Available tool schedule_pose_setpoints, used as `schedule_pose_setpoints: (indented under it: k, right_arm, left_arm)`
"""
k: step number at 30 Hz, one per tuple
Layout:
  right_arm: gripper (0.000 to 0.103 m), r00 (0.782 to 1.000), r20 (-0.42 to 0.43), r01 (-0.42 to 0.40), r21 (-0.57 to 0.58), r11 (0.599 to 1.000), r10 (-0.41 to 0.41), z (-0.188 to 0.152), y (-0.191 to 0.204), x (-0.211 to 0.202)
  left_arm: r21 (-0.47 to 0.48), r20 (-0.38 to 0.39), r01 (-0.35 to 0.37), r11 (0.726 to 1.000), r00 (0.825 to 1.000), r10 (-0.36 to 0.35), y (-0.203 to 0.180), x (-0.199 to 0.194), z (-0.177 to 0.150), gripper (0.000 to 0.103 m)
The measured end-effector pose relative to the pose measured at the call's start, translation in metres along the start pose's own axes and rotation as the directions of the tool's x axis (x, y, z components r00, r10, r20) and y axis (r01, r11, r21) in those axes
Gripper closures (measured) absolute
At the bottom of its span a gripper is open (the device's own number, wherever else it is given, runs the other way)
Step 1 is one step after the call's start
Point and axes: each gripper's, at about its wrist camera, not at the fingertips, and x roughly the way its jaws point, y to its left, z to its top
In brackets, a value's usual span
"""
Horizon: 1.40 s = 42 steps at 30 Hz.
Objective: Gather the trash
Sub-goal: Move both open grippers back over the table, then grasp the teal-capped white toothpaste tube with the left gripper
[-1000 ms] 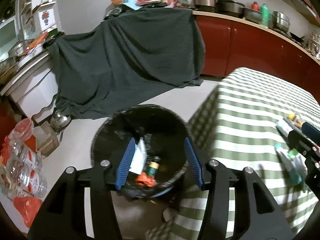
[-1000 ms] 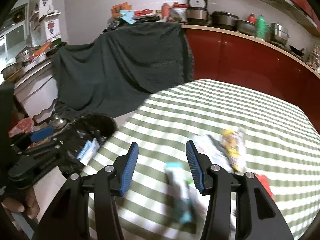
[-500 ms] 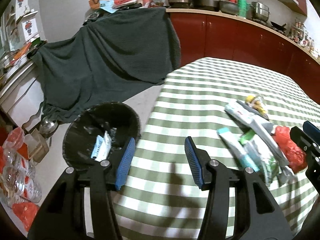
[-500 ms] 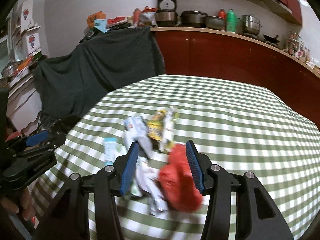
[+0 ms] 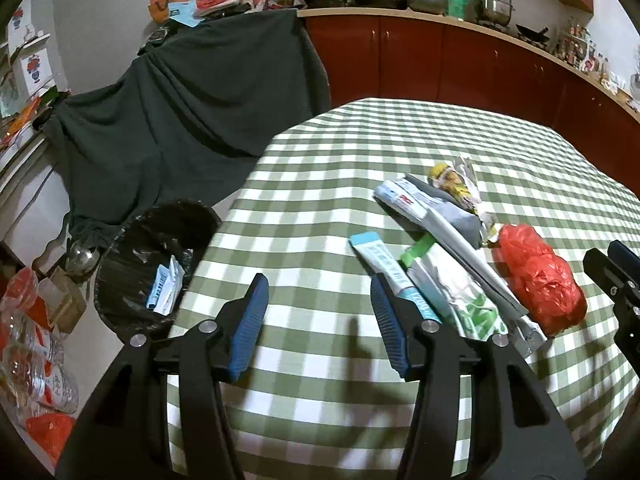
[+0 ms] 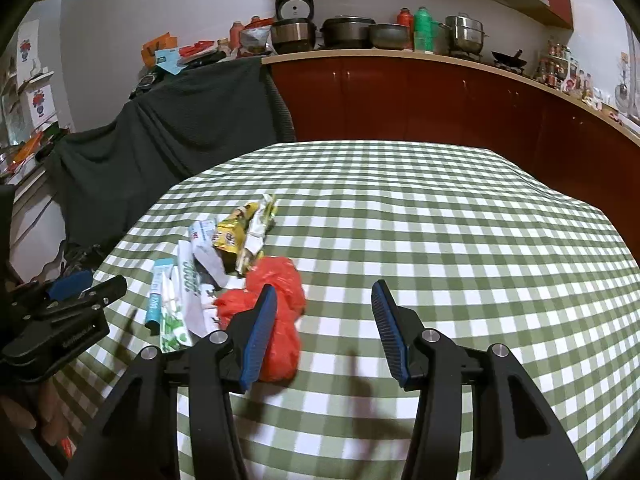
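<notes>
Checked tablecloth (image 5: 328, 184) under wrapper litter (image 5: 448, 248)

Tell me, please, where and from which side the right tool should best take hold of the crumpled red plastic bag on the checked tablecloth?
Probably across the red plastic bag at its narrower middle, from above and from its open right side. It lies as a soft, long lump; wrappers crowd its left edge, while the tablecloth to its right is bare. The right tool is open and empty, with one finger already over the bag.
</notes>
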Motion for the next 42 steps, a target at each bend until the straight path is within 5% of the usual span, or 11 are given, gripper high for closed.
schedule_pose_setpoints:
  k: [7,9,29,37,42]
  right_arm:
    - [0.054,1.0,-0.006,-0.004,0.02,1.0,0.004,-0.005,-0.009,0.001]
    - [0.054,1.0,-0.009,-0.007,0.022,1.0,0.008,-0.006,-0.01,0.003]
    - [0.054,0.999,-0.023,-0.027,0.022,0.999,0.028,-0.009,-0.008,0.005]
    - [0.054,0.999,-0.027,-0.035,0.02,0.999,0.036,-0.009,-0.007,0.005]
    - [0.054,0.999,-0.028,-0.036,0.021,0.999,0.036,-0.009,-0.007,0.005]
  left_arm:
    - [0.02,-0.024,-0.001,1.0,1.0,0.002,-0.016,0.015,0.002,0.05]
    - [0.024,-0.019,-0.005,1.0,1.0,0.006,-0.02,0.018,0.004,0.042]
    - [0.038,-0.021,0.025,0.999,0.999,-0.024,-0.03,0.023,0.009,0.042]
    - [0.043,-0.038,0.057,0.997,0.998,-0.055,-0.028,0.029,0.009,0.056]
    - [0.071,-0.047,0.078,0.994,0.996,-0.074,-0.033,0.035,0.008,0.075]
